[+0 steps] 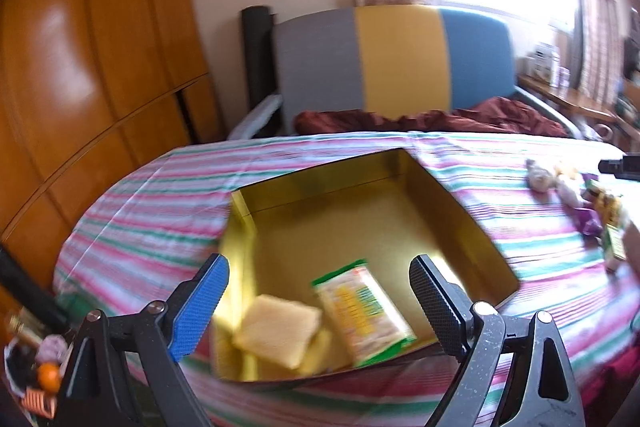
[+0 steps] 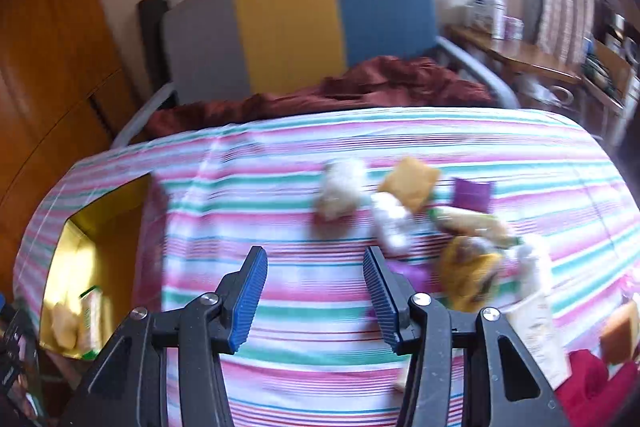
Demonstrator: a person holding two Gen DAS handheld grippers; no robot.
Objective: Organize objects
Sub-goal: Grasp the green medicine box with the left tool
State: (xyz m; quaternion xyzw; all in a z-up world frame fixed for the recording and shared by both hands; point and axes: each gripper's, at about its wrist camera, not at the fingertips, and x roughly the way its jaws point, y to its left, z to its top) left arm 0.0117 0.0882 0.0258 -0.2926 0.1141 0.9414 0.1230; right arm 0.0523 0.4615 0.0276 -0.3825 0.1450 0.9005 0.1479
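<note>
— Well, can you read anything on the green-edged snack packet (image 1: pixel 362 311)?
— No, the print is too blurred. It has a green border and a yellow middle, and it lies flat in the gold box (image 1: pixel 460 203), near the front wall.
— What else is in that box?
— A pale yellow wrapped square (image 1: pixel 276 329), just beside the packet on its left. The rest of the gold floor is bare.
— And the other snacks?
— They form a loose pile (image 2: pixel 424 211) on the striped tablecloth (image 2: pixel 304 347), well to the right of the box: an orange-tan pillow pack (image 2: pixel 410 187), a purple packet (image 2: pixel 472 193), a whitish wrapped lump (image 2: pixel 340 195) and a yellow-brown bag (image 2: pixel 470 273). No labels can be read there either.
— The grippers?
— The left gripper (image 1: pixel 320 301) hangs over the box with its jaws spread wide and nothing between them. The right gripper (image 2: pixel 316 297) is over the cloth beside the pile, jaws partly apart and empty.
— Behind the table?
— A chair (image 1: pixel 400 59) with grey, yellow and blue panels.
</note>
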